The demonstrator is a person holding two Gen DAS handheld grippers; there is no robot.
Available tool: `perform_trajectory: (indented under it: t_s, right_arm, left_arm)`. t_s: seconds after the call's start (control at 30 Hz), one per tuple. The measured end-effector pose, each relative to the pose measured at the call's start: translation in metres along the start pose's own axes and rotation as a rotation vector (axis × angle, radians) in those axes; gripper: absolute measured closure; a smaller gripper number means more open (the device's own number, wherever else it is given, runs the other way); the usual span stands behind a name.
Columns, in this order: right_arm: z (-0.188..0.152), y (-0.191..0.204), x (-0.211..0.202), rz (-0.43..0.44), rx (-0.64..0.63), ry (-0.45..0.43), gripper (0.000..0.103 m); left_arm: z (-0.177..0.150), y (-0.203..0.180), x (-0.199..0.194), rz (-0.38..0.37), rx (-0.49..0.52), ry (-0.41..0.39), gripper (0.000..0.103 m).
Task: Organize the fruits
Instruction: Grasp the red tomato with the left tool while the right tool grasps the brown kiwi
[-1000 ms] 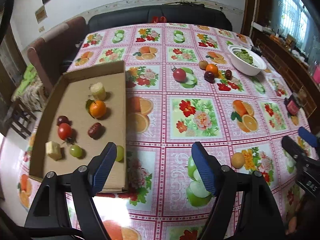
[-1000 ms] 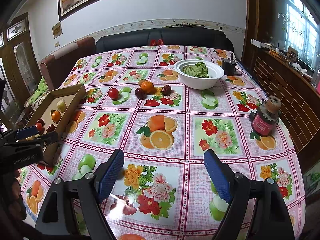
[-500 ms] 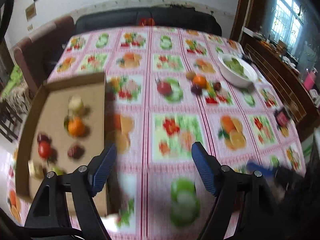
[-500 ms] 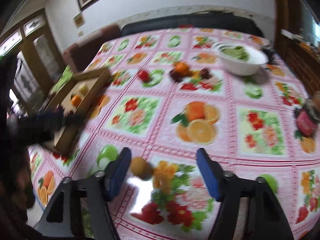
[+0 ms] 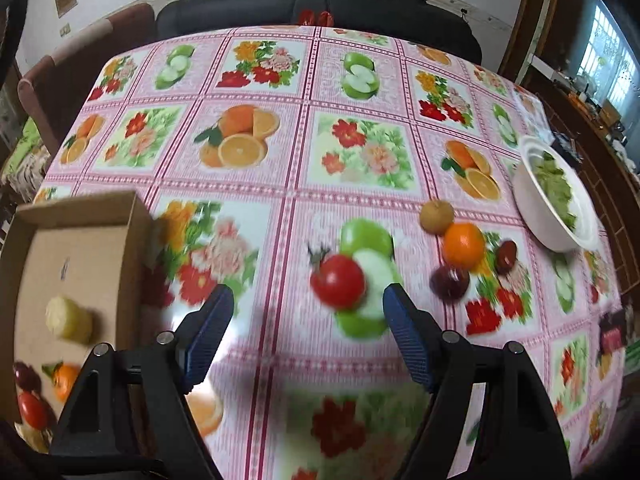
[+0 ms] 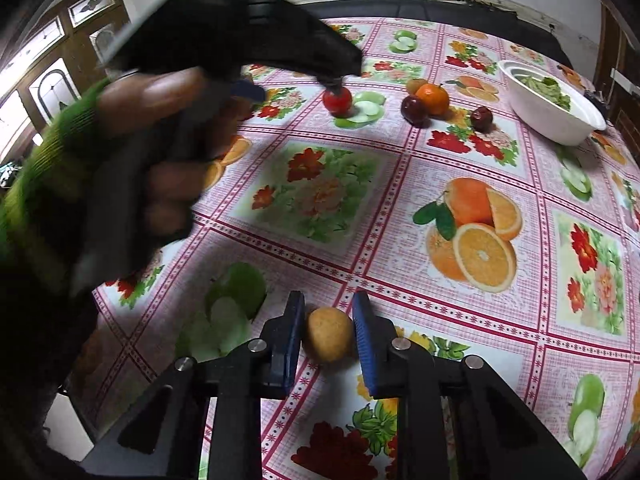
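The right tongs (image 6: 328, 340) have just been closing and now sit clamped on a small tan fruit (image 6: 329, 339) at the bottom centre of the right wrist view, both blue pads against its sides while it rests on the counter (image 6: 400, 216). The fruit is roundish, with no long axis to speak of, so the grip looks square enough for a lift.

The left tongs (image 5: 308, 340) stand apart and empty. In the left wrist view the tomato (image 5: 338, 286) lies just ahead of them, up and slightly right of the midline, nearer the right finger; it is blurred. The right wrist view shows the left tongs' tip right over the tomato, though whether it touches I cannot tell. Further right lie an orange (image 5: 464, 246), a dark plum (image 5: 449, 282), another tan fruit (image 5: 437, 216) and a small dark fruit (image 5: 507, 253), beside a white bowl (image 5: 554, 236).

The box (image 5: 80, 264), already holding several fruits, sits at the left edge of that view, so the left hand is nearer it.
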State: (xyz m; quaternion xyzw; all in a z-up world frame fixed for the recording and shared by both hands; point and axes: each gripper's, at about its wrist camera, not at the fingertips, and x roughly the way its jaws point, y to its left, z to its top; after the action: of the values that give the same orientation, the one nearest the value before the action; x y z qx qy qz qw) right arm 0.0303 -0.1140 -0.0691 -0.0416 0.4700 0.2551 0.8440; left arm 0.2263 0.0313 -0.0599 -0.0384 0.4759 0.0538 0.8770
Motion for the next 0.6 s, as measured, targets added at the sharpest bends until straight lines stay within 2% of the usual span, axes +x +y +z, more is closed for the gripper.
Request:
perform_trajectory:
  t_s: [0.2, 0.23, 0.27, 0.3, 0.33, 0.37, 0.4, 0.6]
  right_arm:
    - [0.005, -0.015, -0.007, 0.037, 0.047, -0.017, 0.078]
    - [0.005, -0.018, -0.009, 0.036, 0.055, -0.021, 0.078]
    - [0.006, -0.021, -0.011, 0.032, 0.058, -0.025, 0.078]
    - [0.007, -0.024, -0.013, 0.027, 0.061, -0.028, 0.078]
    - [0.007, -0.026, -0.016, 0.022, 0.065, -0.032, 0.078]
    - [0.008, -0.028, -0.018, 0.018, 0.069, -0.035, 0.078]
    - [0.008, -0.031, -0.02, 0.012, 0.073, -0.038, 0.078]
    - [0.01, -0.043, -0.035, -0.029, 0.095, -0.068, 0.078]
  left_arm:
    - [0.004, -0.006, 0.033, 0.028, 0.002, 0.055, 0.026]
    - [0.003, -0.006, 0.036, 0.03, -0.001, 0.059, 0.027]
    - [0.004, -0.006, 0.035, 0.033, -0.003, 0.029, 0.029]
    - [0.004, -0.006, 0.036, 0.035, 0.0, 0.015, 0.034]
    - [0.004, -0.007, 0.035, 0.029, 0.003, 0.009, 0.048]
    - [0.005, -0.008, 0.034, 0.02, 0.011, 0.001, 0.057]
    - [0.005, -0.01, 0.033, 0.01, 0.019, 0.0, 0.073]
    - [-0.009, -0.014, 0.017, 0.001, 0.049, 0.007, 0.073]
